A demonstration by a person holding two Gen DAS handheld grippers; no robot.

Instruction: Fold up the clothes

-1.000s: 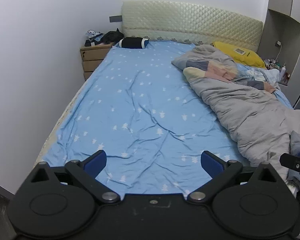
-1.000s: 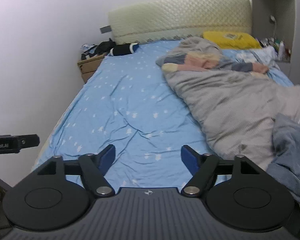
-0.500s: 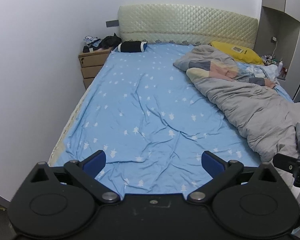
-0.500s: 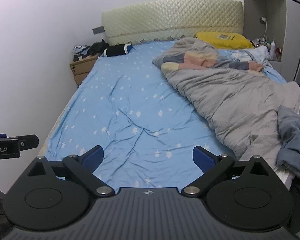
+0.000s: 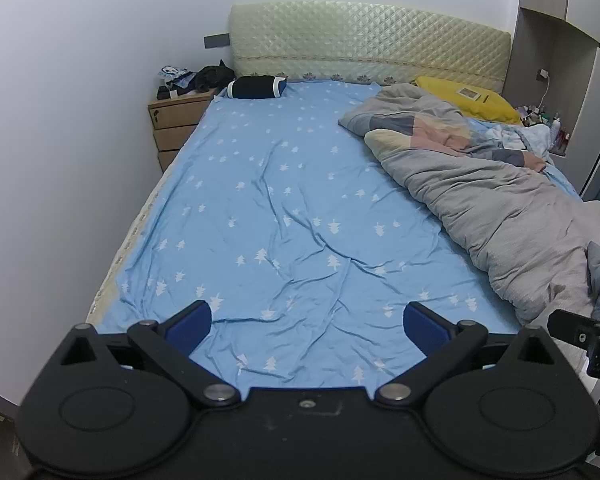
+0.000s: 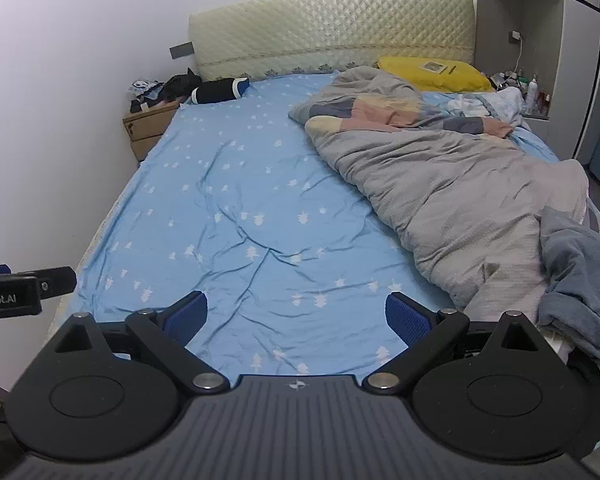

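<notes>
Bedding is sitting further from both cameras than a second ago, more of the bed's (image 5: 284,208) foot end showing, and the right tool (image 6: 296,316) has spread wider. One grey duvet (image 6: 452,200), one yellow pillow (image 6: 432,74) and one crumpled blue-grey garment (image 6: 580,276) at the bed's right edge are lying there. Both the left tool (image 5: 307,320) and the right are gaping wide, gripping nothing.
</notes>
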